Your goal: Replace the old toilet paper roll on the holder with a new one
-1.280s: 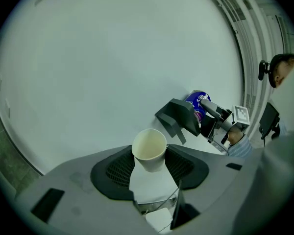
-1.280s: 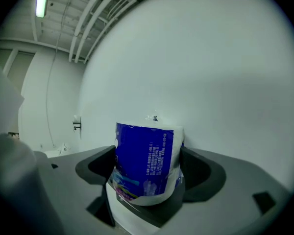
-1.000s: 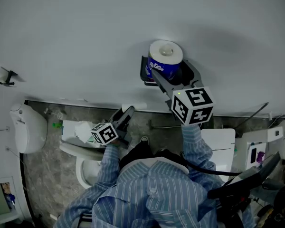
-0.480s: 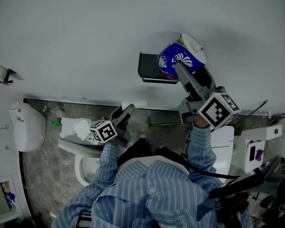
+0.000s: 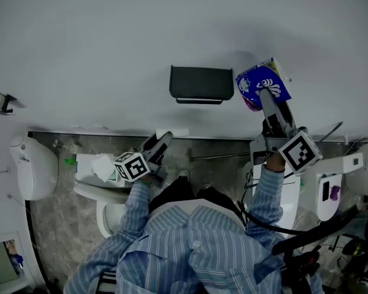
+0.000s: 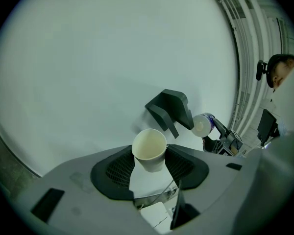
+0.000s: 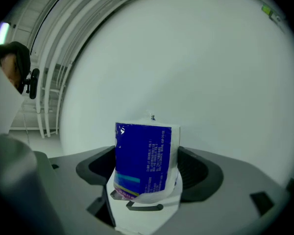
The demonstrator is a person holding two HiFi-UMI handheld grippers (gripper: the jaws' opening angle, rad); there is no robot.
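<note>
A black wall holder hangs bare on the white wall. To its right, my right gripper is shut on a new toilet paper roll in a blue wrapper, held clear of the holder. The right gripper view shows the wrapped roll upright between the pads. Lower left, my left gripper is held level. In the left gripper view it is shut on an empty cardboard tube, open end toward the camera, with the holder and the new roll beyond.
A toilet stands below my left arm, with white paper items on its tank. A white fixture sits at the left, another at the right. A small hook is on the wall far left.
My right gripper carried the wrapped roll away from the holder to the right, rolling as it went. The holder's face is now uncovered. The left gripper stayed put.
</note>
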